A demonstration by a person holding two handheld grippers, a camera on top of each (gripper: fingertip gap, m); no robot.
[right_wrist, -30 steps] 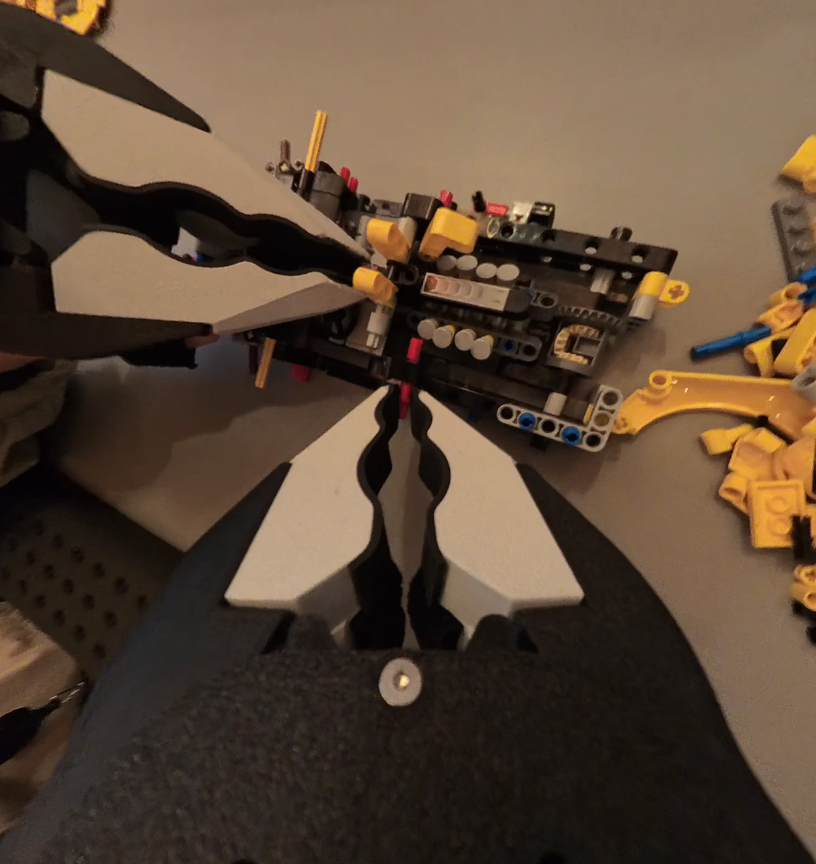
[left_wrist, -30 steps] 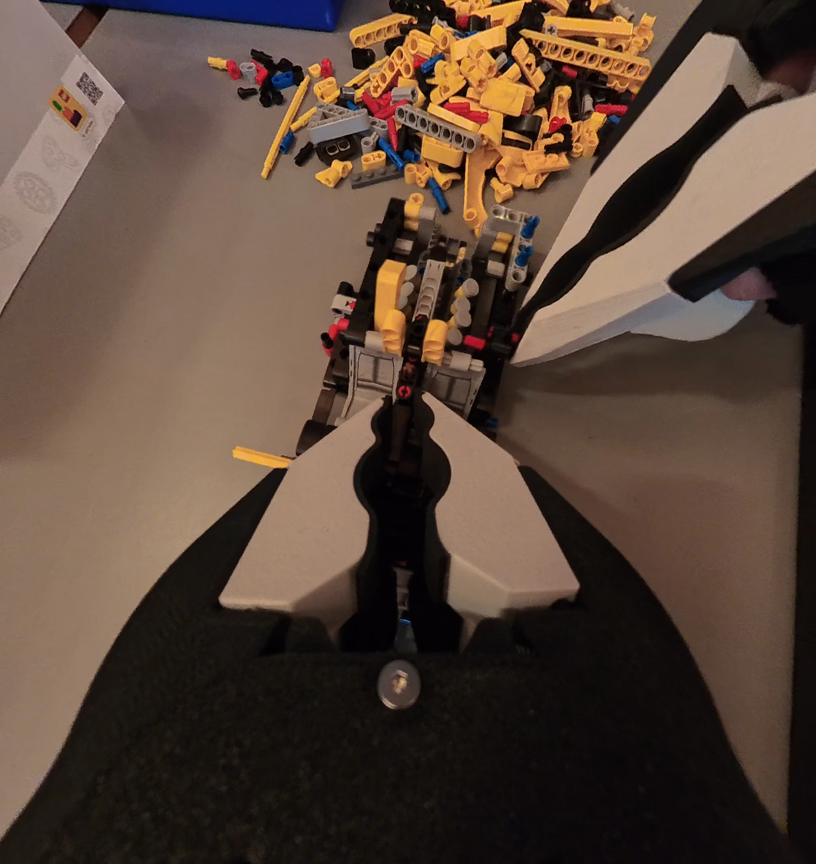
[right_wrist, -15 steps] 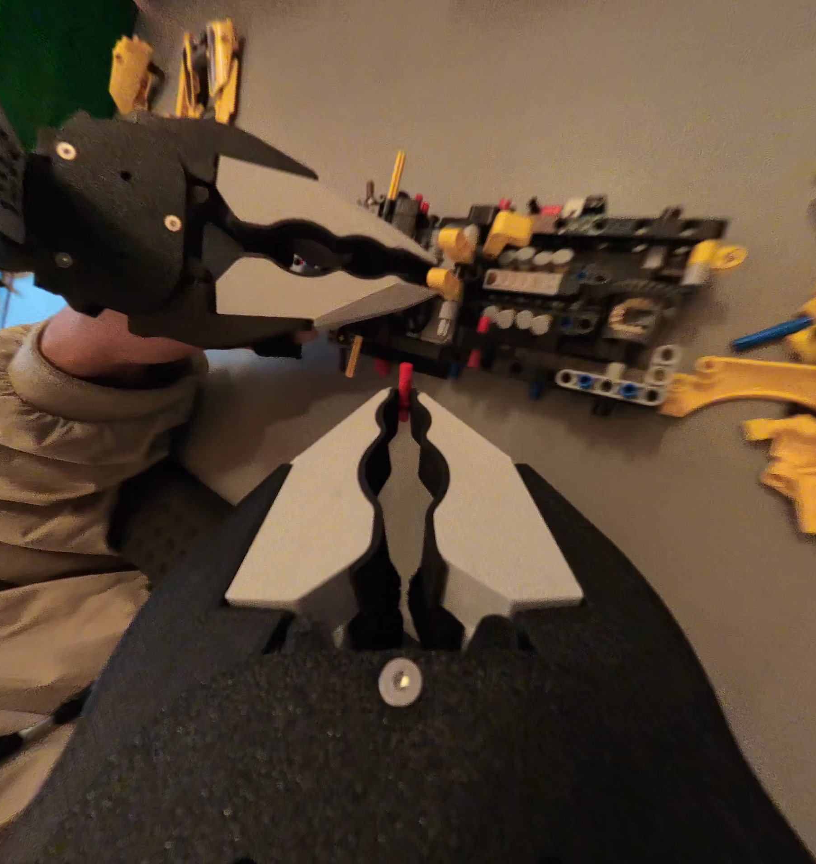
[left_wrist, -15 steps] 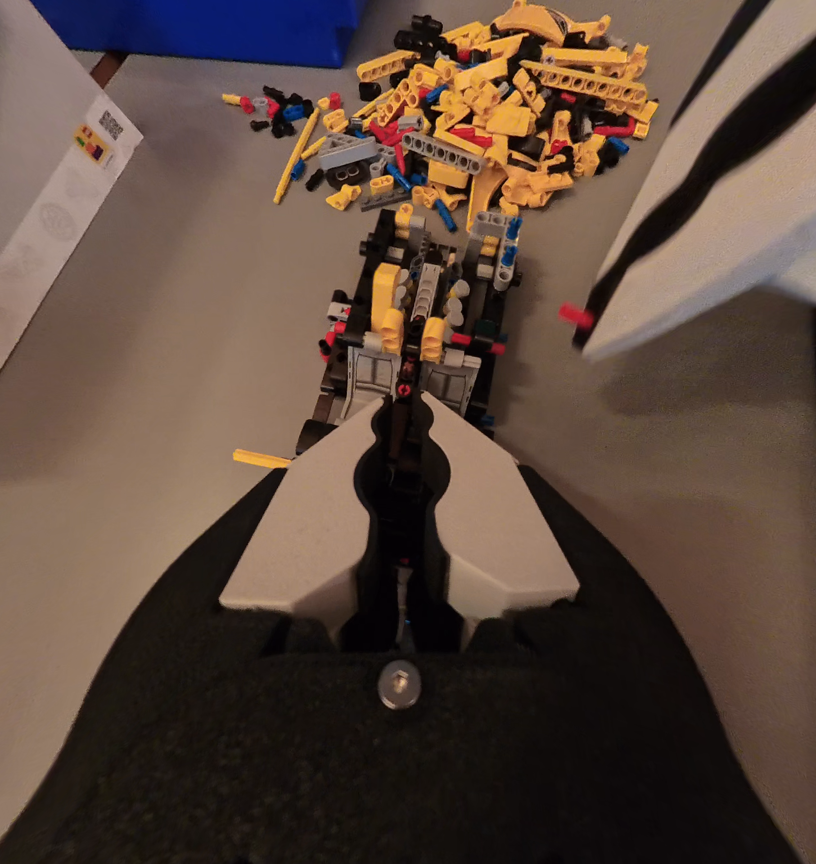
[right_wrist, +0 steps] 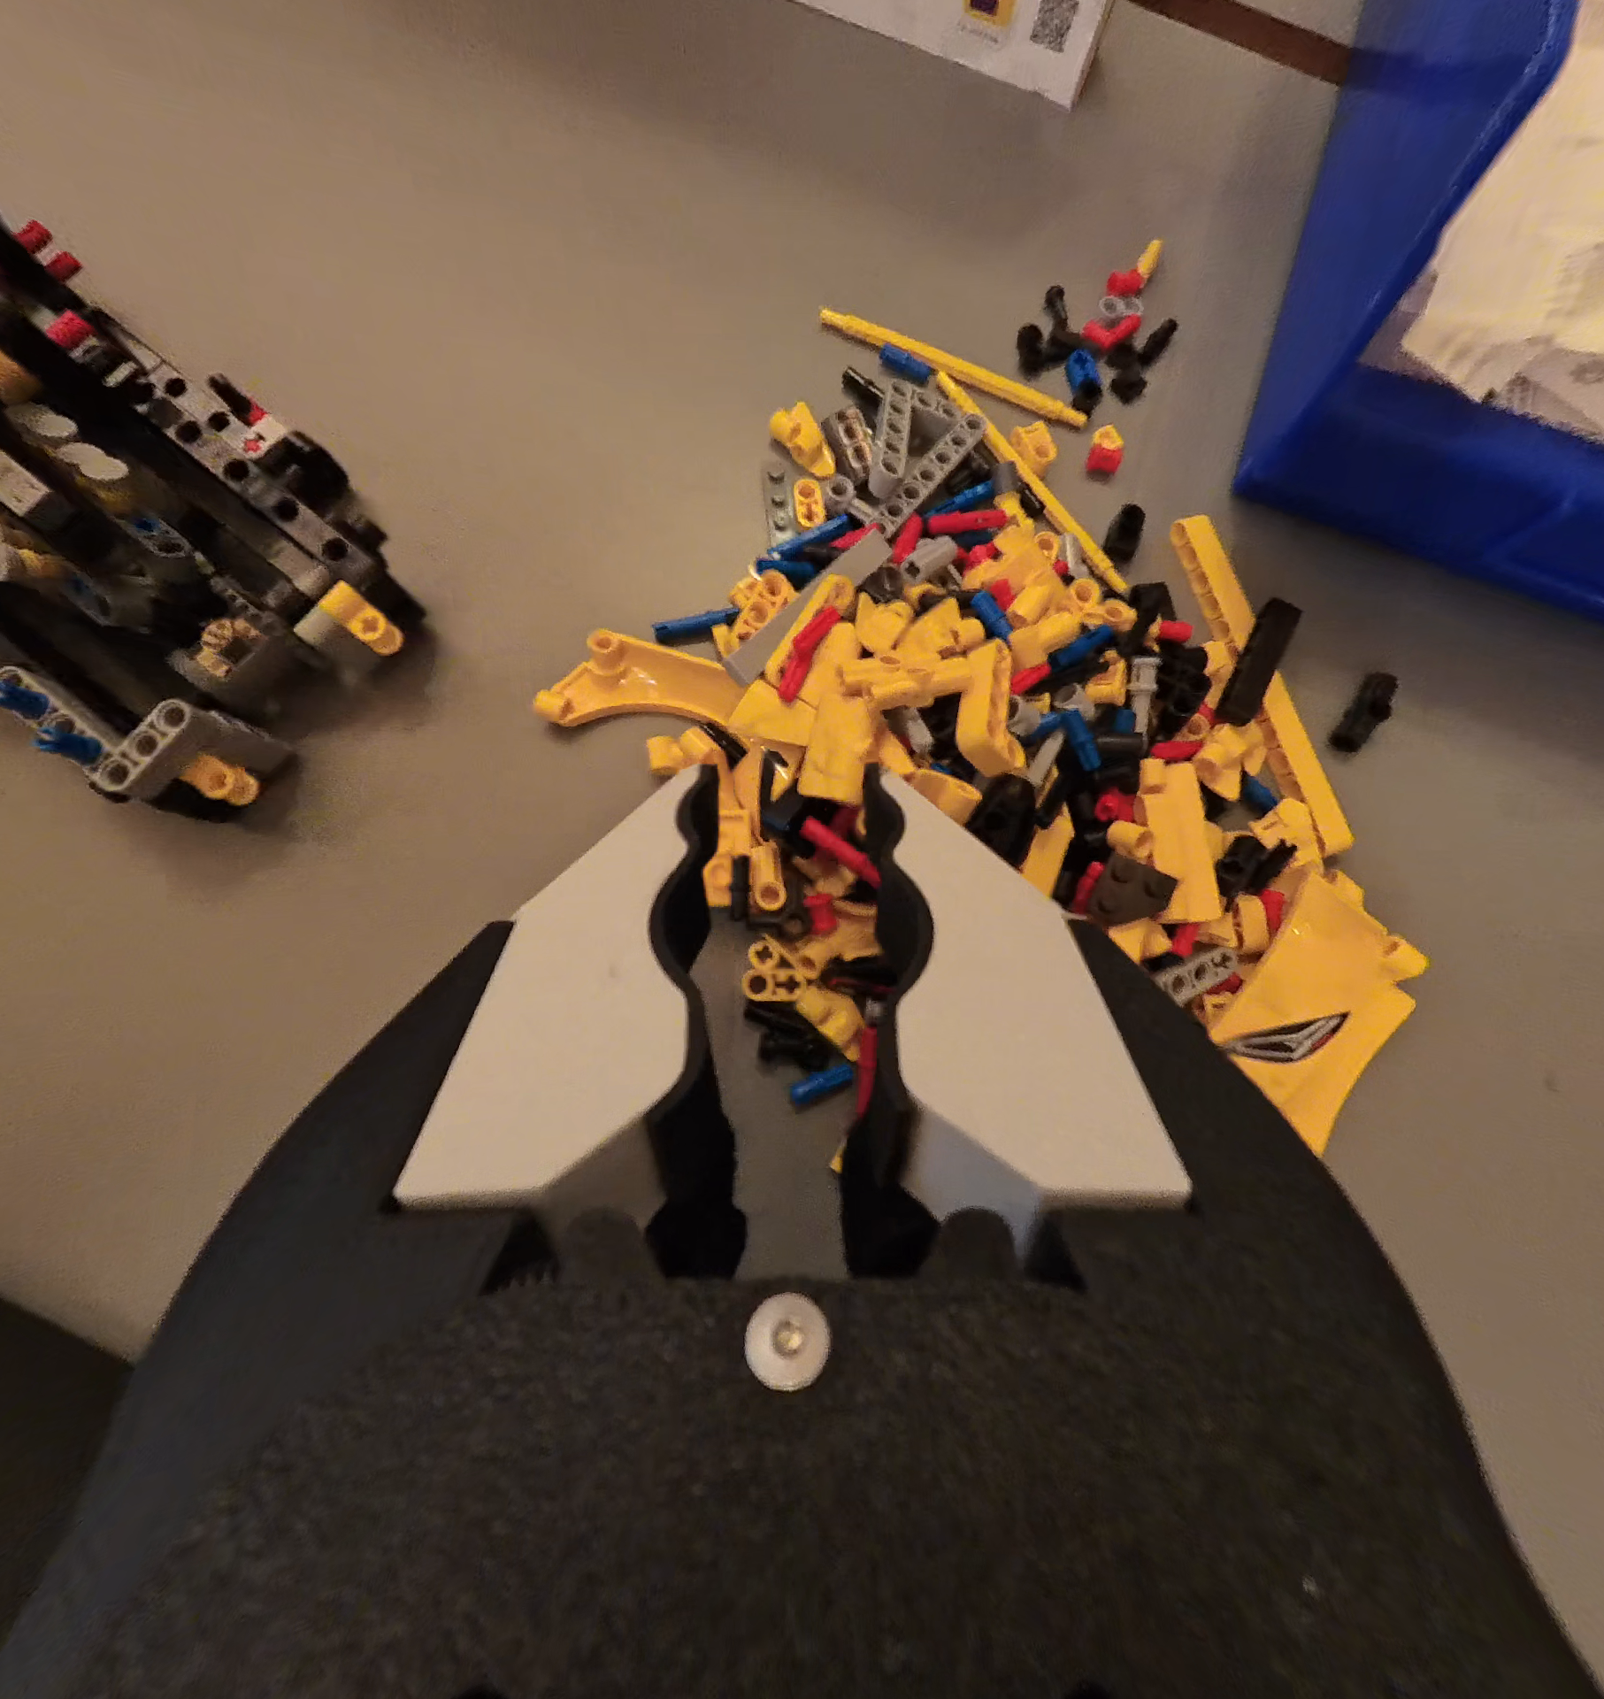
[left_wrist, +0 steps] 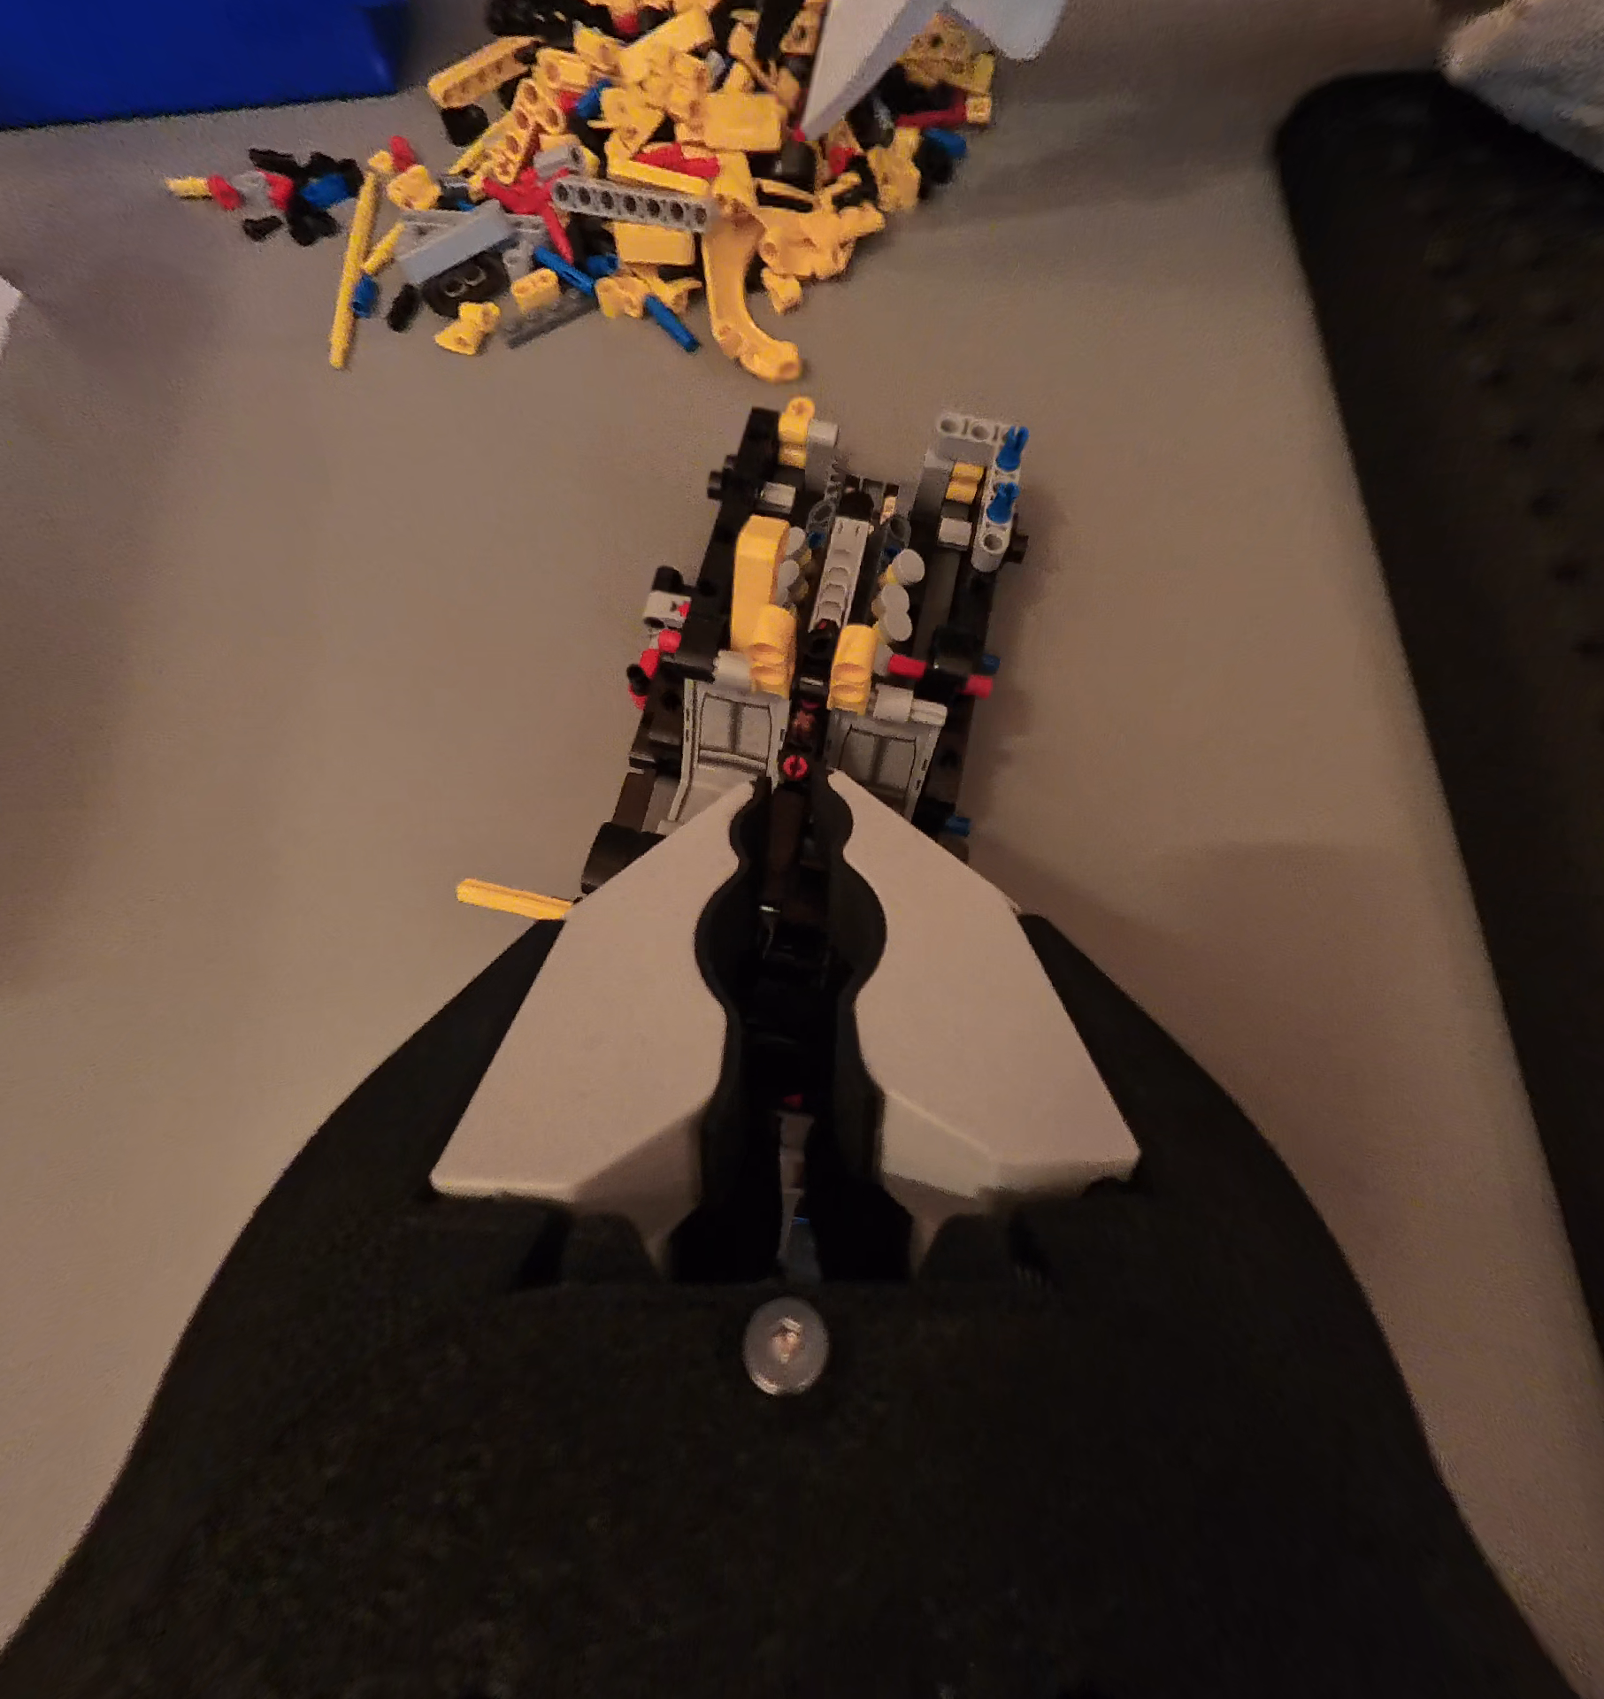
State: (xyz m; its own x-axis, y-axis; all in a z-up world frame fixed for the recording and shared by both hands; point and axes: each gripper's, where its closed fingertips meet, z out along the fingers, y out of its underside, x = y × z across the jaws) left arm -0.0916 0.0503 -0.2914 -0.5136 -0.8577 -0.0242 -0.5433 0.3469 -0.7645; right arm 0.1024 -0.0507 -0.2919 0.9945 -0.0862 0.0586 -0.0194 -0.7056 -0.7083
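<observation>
Right gripper (right_wrist: pixel 784 781) has swung off the brick model (left_wrist: pixel 835 598) and over to the loose pile (right_wrist: pixel 1009 689). Half a second back it was pinched on a little red pin, and now its jaws stand partly spread with nothing clamped between them. Left gripper (left_wrist: pixel 793 791) hasn't budged. It's nearly closed, gripping the model's dark centre spine at the near end, with the model flat on the grey table (left_wrist: pixel 320 644).

A yellow axle (left_wrist: pixel 513 896) pokes out just beside it. The pile lies past the model's far end, then a blue bin (right_wrist: pixel 1386 460) and a paper sheet (right_wrist: pixel 1009 37).

Pieces there are packed tight, so I'd say a narrow, square bite is needed to catch only one.

A red pin lies by the right finger's inner edge; can't tell if it's the same one. The left grip point is too dark to make out.
</observation>
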